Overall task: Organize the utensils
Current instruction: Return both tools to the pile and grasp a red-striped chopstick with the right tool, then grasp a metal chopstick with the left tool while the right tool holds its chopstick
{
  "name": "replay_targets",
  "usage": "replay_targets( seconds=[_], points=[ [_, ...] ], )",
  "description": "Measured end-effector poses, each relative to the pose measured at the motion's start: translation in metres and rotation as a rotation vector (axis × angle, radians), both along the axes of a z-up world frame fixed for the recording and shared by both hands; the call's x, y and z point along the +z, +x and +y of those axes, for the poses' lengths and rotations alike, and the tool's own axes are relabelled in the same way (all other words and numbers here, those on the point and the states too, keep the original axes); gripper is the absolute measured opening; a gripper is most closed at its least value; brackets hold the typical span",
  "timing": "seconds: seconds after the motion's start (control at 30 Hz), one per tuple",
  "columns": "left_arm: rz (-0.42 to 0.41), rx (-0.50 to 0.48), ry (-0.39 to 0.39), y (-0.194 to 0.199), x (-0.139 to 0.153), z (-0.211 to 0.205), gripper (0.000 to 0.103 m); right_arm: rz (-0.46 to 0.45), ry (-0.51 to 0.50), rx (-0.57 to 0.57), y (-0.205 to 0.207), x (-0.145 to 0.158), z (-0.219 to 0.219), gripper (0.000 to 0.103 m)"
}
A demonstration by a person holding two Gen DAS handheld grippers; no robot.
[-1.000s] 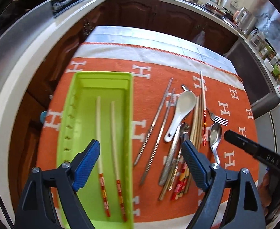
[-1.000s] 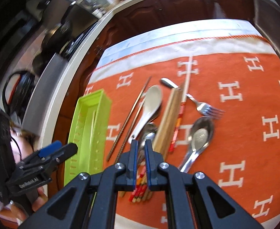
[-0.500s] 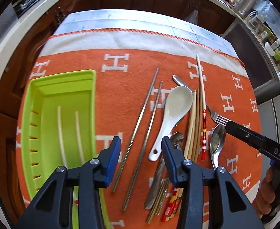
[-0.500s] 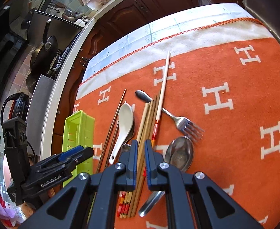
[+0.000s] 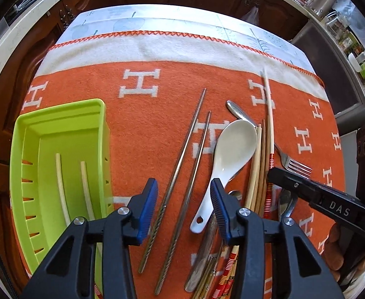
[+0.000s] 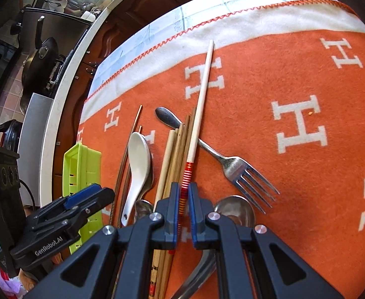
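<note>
Utensils heaped on the orange blanket (image 5: 157, 129) over the bench: two metal chopsticks (image 5: 182, 174) between the half-open left tongs (image 5: 183, 209), unpinched; white ceramic spoon (image 5: 229, 154), fork (image 6: 242, 172) alongside. Red-banded chopstick (image 6: 200, 107) just beyond the almost closed right tongs (image 6: 183, 214). Green tray (image 5: 58, 124) left, two chopsticks inside

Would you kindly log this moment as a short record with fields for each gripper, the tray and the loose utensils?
left gripper: open, above the two metal chopsticks
right gripper: nearly shut, the red-banded chopstick seen in the slit
tray: green, holds two pale chopsticks
loose on cloth: white spoon, fork, wooden chopsticks
</note>
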State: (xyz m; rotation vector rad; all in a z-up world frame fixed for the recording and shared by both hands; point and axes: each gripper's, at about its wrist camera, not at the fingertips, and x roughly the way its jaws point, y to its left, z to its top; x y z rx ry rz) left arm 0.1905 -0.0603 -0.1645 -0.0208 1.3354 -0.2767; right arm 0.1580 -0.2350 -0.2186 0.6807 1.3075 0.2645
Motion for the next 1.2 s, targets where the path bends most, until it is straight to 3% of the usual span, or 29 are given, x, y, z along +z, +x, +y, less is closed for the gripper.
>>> replay_targets(
  seconds=[0.4, 0.63, 0.8, 1.07, 1.2],
  points=[
    [0.016, 0.021, 0.057, 0.008, -0.012, 0.005, 0.039, 0.015, 0.067, -0.028, -0.005, -0.008, -0.011, 0.006],
    [0.008, -0.014, 0.100, 0.005, -0.018, -0.006, 0.038, 0.003, 0.099, -0.038, -0.009, -0.005, -0.013, 0.006],
    [-0.007, -0.058, 0.175, 0.000, -0.024, -0.024, 0.037, -0.013, 0.116, -0.032, -0.012, 0.001, -0.012, 0.006],
    [0.033, -0.061, 0.131, -0.003, -0.022, -0.020, 0.036, -0.018, 0.129, -0.038, -0.012, 0.003, -0.014, 0.006],
    [0.089, -0.061, 0.048, -0.011, -0.023, -0.022, 0.021, -0.017, 0.142, -0.035, -0.013, 0.002, -0.013, 0.006]
  ],
)
